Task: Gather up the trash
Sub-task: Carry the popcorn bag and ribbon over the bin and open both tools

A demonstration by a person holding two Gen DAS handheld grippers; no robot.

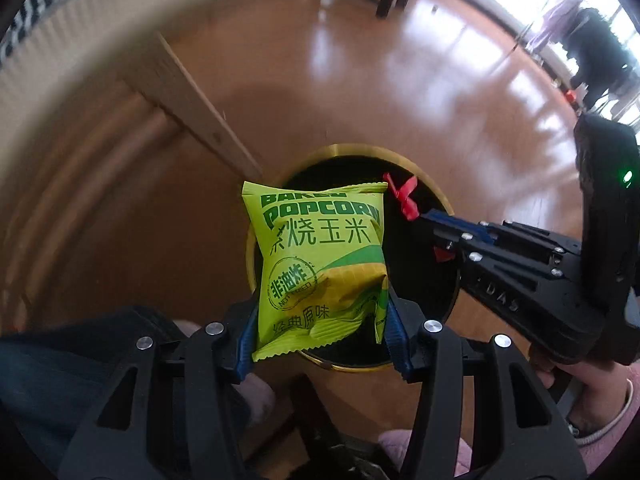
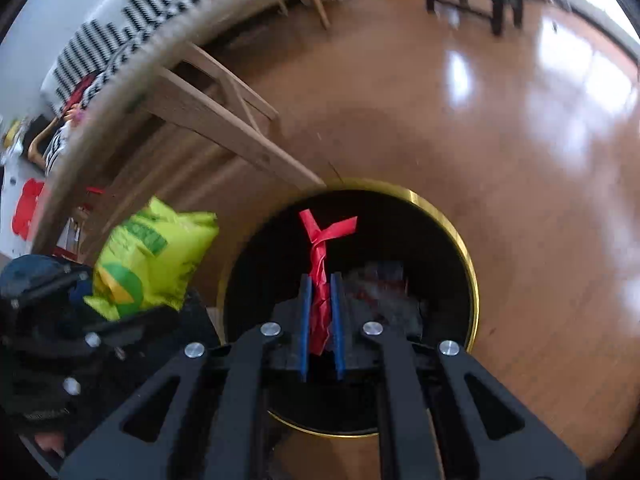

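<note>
Round black bin with gold rim [image 2: 466,248]: near edge hidden behind gripper arms.
Green popcorn bag [image 2: 152,256]: blurry in right view, words unreadable.
Things inside the bin [image 2: 380,284]: too dark to tell.

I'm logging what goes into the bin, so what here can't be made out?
- Bin contents: right wrist view, dark and blurred, partly behind the right hand-held gripper.
- Red wrapper print: too crumpled.
- Popcorn bag top line: left wrist view, folded over.
</note>
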